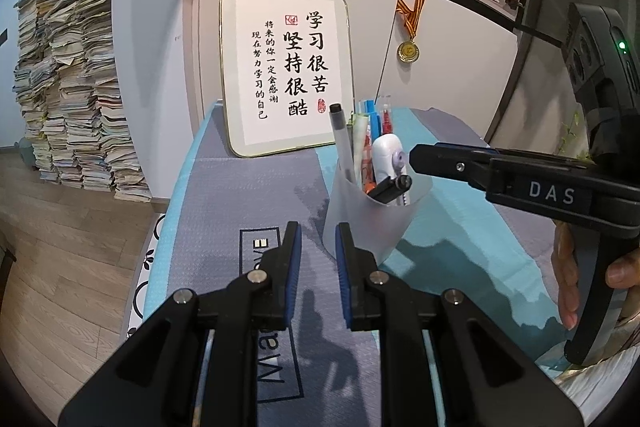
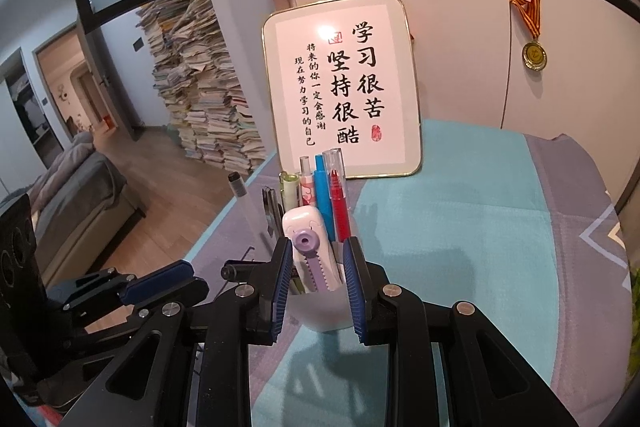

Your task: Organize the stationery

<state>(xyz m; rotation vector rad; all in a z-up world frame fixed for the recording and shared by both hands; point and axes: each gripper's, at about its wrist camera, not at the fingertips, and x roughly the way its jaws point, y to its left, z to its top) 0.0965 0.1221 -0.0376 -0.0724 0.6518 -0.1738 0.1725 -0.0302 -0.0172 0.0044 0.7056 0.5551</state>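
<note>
Here we are at the pen cup (image 2: 320,315), and our right claw (image 2: 318,243) has its pads either side of the white-and-purple utility knife (image 2: 308,247) standing in it. The left pad looks to be against the knife and the right pad is a hair off. We cannot tell if it is truly gripped. Just beyond the fingertips, a blue pen (image 2: 322,195) and a red pen (image 2: 340,199) stand upright in the same cup. Our left claw (image 1: 318,227) is nearly closed, with a slim gap and nothing in it. The cup sits just ahead and to its right, and the framed sign (image 1: 286,67) is farther ahead.
</note>
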